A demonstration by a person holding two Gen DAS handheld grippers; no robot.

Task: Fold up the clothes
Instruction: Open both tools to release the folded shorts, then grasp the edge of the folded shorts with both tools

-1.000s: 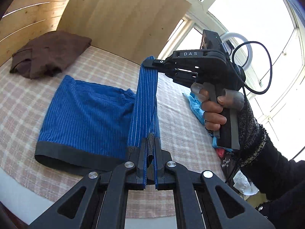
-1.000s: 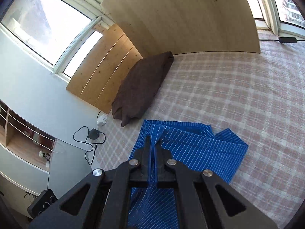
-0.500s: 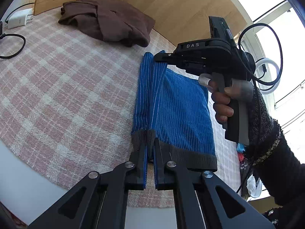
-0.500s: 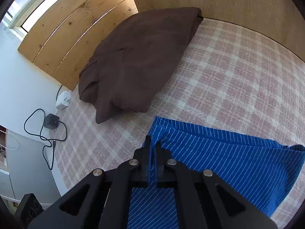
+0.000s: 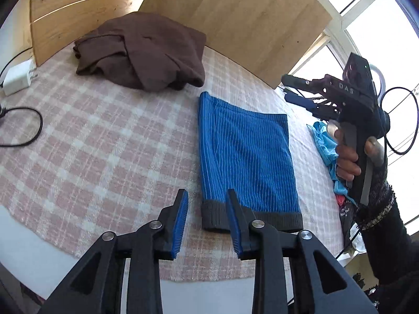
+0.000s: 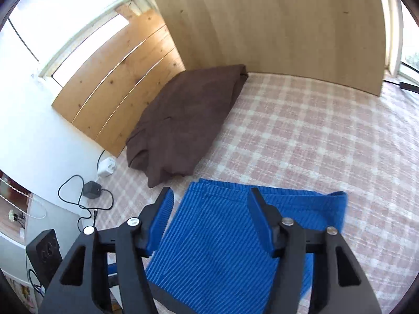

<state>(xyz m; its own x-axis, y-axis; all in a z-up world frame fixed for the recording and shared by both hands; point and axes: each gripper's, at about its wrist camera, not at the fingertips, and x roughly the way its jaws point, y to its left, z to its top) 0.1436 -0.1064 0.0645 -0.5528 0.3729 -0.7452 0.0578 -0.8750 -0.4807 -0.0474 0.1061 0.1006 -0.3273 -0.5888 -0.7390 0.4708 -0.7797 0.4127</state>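
A blue striped garment (image 5: 246, 157) with a grey waistband lies folded flat on the pink plaid cloth (image 5: 104, 144). My left gripper (image 5: 208, 206) hovers over its near left corner. Its jaws are opening, and the pads touch nothing. In the left wrist view my right gripper (image 5: 294, 89) hangs in a person's hand beyond the garment's far right corner, clear of the cloth. In the right wrist view the same gripper (image 6: 210, 196) hangs above the blue garment (image 6: 222, 240). Here too the jaws are opening, with the fabric lying loose below them.
A folded brown garment (image 5: 146, 52) lies at the back by the wooden boards (image 5: 235, 21). A white charger (image 5: 18, 77) and black cable (image 5: 26, 125) sit at the left edge. Light-blue clothes (image 5: 324, 144) are bunched at the right edge. A black speaker (image 6: 44, 251) stands off the bed.
Both grippers carried the garment's edge over to the left, laid it down and opened. The blue garment now lies folded in half. My right gripper has drawn off to the right.
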